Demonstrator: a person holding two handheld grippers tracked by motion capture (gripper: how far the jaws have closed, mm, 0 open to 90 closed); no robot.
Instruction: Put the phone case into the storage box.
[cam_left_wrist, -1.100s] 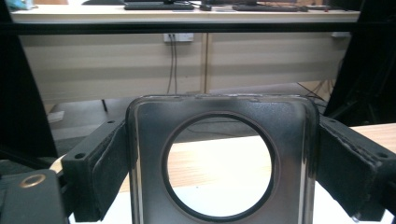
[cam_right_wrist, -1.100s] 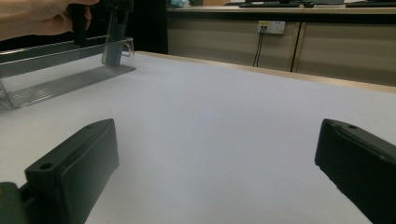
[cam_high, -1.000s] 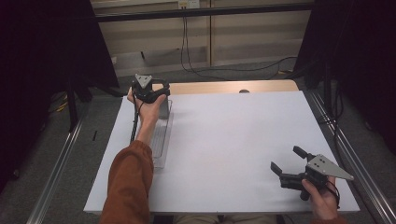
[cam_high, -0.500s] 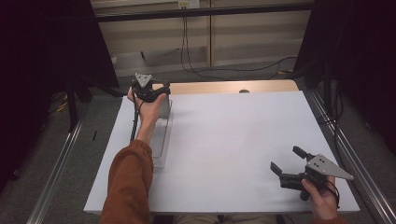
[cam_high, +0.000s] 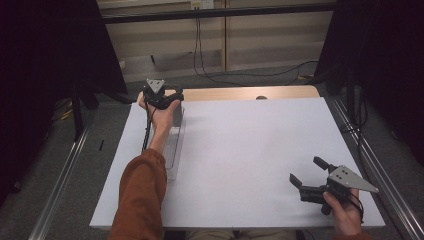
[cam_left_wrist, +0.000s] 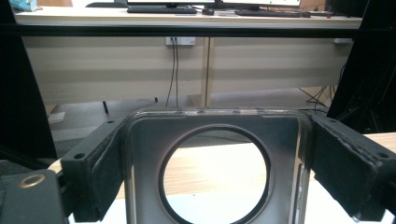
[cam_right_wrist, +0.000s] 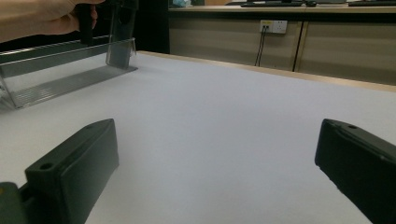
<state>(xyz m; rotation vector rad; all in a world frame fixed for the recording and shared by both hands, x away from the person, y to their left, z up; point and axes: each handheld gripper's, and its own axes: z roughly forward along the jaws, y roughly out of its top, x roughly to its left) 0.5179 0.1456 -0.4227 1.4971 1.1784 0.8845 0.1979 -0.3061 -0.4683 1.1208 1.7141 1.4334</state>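
Note:
A long clear plastic tray (cam_high: 174, 150) lies along the left side of the white table (cam_high: 250, 150). My left gripper (cam_high: 161, 98) is at its far end, shut on the tray's end wall. In the left gripper view the black jaws press both sides of that clear wall (cam_left_wrist: 140, 154), which has a large round hole; my left gripper (cam_left_wrist: 217, 140) points toward the far wall. My right gripper (cam_high: 306, 170) rests near the table's front right corner, open and holding nothing. In the right gripper view, my right gripper (cam_right_wrist: 215, 154) faces bare table, with the tray (cam_right_wrist: 60, 70) and the other hand (cam_right_wrist: 42, 18) far off.
A wooden strip (cam_high: 250, 93) edges the table's far side. Metal rails (cam_high: 370, 165) run along the floor on both sides. Cables (cam_high: 200, 55) hang from a wall socket behind the table. Dark curtains stand at left and right.

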